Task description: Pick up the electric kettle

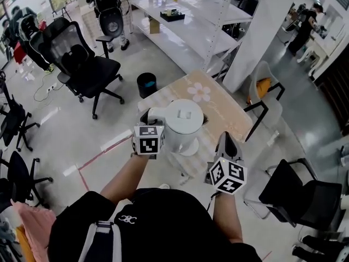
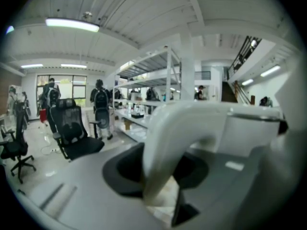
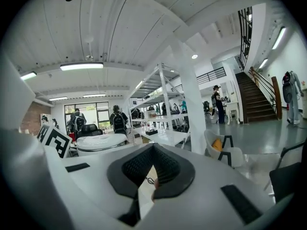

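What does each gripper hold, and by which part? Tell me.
The left gripper is clamped on the curved handle of the white cylindrical electric kettle. The right gripper holds nothing; its jaws are closed together.

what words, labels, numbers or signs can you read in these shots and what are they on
No text can be read clearly in any view.
On the black shirt: a small white emblem below the collar, too small to read.
On the table: faint print by the flower design, too blurred to read.
On the electric kettle: a pale mark on the lid, unreadable.
On the left gripper and right gripper: cubes with black-and-white square patterns, no letters.
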Demonstrator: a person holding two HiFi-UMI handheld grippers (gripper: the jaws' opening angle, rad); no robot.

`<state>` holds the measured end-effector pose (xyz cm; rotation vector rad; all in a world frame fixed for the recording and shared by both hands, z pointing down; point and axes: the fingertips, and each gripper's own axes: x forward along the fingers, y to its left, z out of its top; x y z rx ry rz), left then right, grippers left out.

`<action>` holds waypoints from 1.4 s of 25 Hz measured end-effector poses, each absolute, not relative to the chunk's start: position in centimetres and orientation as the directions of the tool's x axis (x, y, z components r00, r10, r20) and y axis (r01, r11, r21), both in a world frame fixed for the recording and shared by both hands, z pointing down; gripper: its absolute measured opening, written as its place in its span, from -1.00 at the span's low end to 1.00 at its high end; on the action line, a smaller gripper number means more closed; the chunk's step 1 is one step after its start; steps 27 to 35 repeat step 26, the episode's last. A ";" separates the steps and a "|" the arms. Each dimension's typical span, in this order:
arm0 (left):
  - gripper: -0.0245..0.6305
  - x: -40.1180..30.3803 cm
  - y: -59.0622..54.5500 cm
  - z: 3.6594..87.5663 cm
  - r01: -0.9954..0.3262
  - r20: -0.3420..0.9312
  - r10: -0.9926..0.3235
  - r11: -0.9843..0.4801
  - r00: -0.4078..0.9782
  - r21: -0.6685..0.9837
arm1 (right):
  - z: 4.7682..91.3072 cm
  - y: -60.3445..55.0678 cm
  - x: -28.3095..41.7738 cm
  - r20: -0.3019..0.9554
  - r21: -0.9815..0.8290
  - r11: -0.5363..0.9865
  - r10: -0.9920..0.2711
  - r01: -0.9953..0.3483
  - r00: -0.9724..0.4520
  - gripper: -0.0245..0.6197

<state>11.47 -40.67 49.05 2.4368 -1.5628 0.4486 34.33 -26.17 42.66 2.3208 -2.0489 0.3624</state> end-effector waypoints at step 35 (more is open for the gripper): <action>-0.52 12.2 -39.7 49.0 -0.894 0.345 -0.834 -0.447 0.431 0.037 | 43.5 -26.3 34.5 0.208 -0.143 -0.137 -0.972 -0.980 0.105 -0.95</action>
